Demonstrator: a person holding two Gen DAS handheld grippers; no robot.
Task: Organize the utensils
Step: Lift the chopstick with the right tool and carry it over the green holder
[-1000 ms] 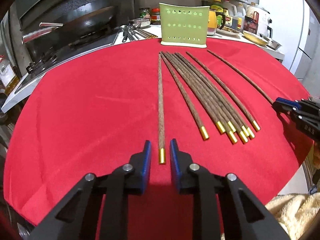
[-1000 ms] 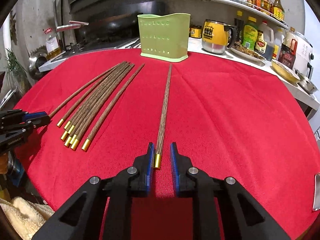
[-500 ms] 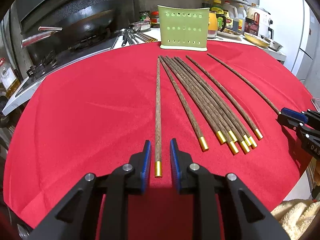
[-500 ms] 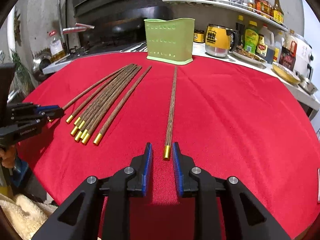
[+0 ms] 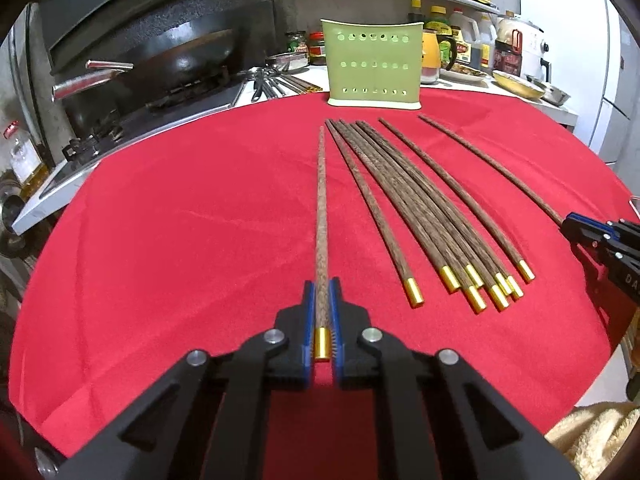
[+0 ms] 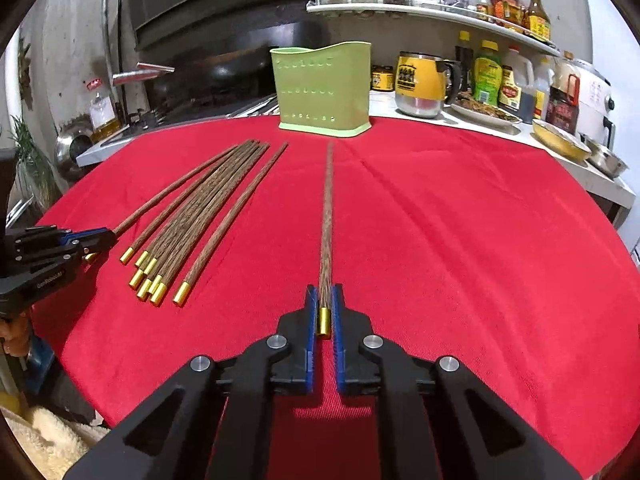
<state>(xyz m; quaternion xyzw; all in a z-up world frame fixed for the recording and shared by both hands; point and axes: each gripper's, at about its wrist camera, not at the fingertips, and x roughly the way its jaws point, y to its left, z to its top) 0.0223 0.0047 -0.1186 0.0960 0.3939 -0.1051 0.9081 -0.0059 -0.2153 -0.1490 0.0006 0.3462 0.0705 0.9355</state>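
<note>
1. Two long brown wooden chopsticks with gold end caps gripped, one per claw: leftmost chopstick in the left gripper, rightmost chopstick in the right gripper.
2. Both claws closed down narrow, blue pads pressed against each stick just ahead of its gold cap, with the cap sitting between the pads.
3. Both sticks stretched out over the round red tablecloth, thin tips aimed at the pale green perforated plastic utensil holder standing upright at the far edge of the cloth. Cannot tell whether lifted or flat on the cloth.
4. Between the two held sticks, a loose bundle of matching wooden chopsticks, fanned, gold caps toward the near side, tips near the holder. Nothing lying between either held tip and the holder.
5. Beyond the cloth: black wok on a stove to the left, wall shelf of jars and bottles above the counter.
6. Only in the right wrist view: yellow mug with steel base just right of the holder, and the holder's open top.
7. Only in the left wrist view: metal utensils on the counter left of the holder.
</note>
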